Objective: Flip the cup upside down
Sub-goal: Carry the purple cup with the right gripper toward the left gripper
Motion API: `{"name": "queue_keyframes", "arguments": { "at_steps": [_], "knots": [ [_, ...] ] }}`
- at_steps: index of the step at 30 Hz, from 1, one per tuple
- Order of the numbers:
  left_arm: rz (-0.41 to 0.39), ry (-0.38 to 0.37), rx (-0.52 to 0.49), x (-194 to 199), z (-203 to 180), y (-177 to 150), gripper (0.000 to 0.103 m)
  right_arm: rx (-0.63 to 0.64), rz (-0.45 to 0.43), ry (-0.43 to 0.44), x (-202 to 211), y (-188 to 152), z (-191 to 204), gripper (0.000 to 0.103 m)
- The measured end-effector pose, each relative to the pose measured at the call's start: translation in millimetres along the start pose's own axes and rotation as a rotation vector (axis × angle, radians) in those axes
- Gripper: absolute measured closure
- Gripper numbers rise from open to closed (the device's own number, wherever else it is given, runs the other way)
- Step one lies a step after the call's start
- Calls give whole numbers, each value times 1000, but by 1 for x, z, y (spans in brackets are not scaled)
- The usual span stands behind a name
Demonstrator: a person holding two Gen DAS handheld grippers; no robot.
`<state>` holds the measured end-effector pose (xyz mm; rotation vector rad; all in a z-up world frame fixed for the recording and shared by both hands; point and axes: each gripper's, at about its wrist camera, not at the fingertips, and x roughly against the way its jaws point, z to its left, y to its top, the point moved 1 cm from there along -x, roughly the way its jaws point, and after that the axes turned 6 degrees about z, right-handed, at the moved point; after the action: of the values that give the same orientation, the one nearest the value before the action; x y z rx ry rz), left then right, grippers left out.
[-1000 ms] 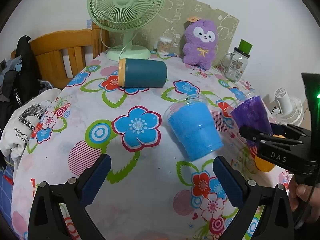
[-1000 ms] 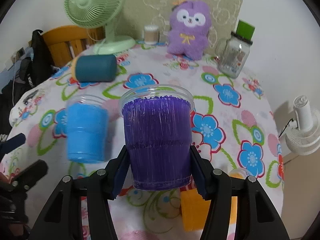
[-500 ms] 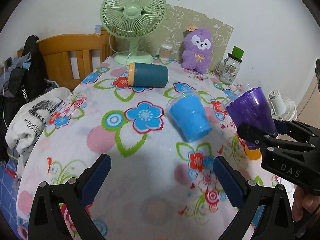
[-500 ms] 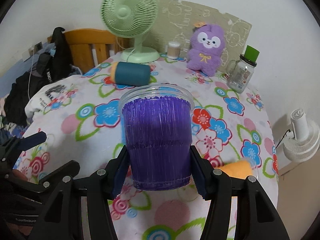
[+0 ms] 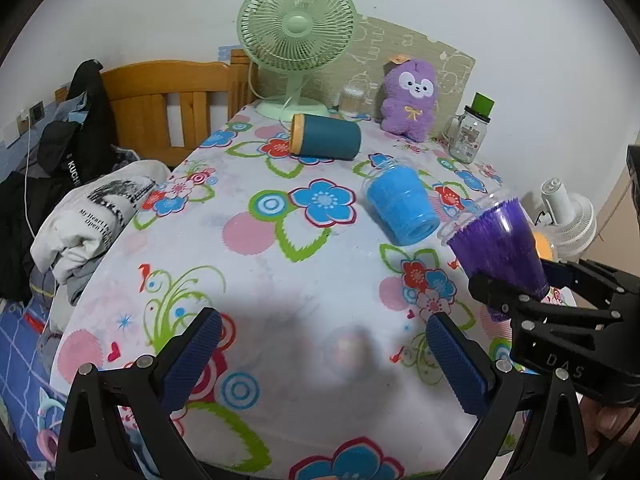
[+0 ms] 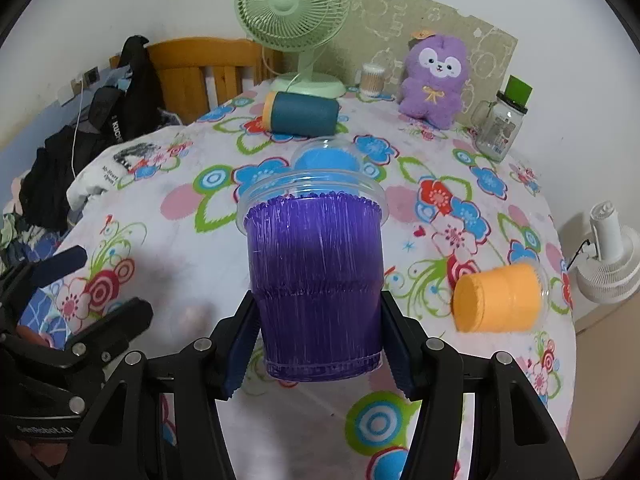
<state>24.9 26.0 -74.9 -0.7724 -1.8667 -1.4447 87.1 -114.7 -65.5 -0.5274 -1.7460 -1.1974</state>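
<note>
My right gripper is shut on a purple plastic cup and holds it above the flowered tablecloth, its open mouth pointing away from me. The same cup and gripper show at the right of the left wrist view. A blue cup lies on its side mid-table, partly hidden behind the purple cup in the right wrist view. An orange cup lies on its side at the right. My left gripper is open and empty over the near part of the table.
A dark teal canister lies on its side near the back. A green fan, a purple plush toy and a glass jar stand along the back edge. A wooden chair with clothes is left of the table. A white fan is on the floor at the right.
Both grippers have pulled back and up from the table, so more of it shows. The purple cup stays held in my right gripper. The orange cup has come into the right wrist view.
</note>
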Motion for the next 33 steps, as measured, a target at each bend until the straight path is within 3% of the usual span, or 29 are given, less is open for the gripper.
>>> {"name": "queue_keyframes", "arguments": {
  "at_steps": [18, 21, 23, 25, 33],
  "knots": [
    [29, 25, 11, -1, 11, -18, 0, -3, 118, 51, -45, -28, 25, 40],
    [27, 24, 12, -1, 10, -18, 0, 12, 110, 51, -42, -28, 25, 35],
    [31, 16, 18, -1, 11, -17, 0, 27, 90, 53, -36, -27, 25, 21],
    [33, 8, 20, 0, 10, -16, 0, 34, 60, 50, -28, -27, 22, 15],
    [23, -55, 9, 9, -9, -4, 0, -4, -4, 27, 0, -29, -10, 14]
  ]
}}
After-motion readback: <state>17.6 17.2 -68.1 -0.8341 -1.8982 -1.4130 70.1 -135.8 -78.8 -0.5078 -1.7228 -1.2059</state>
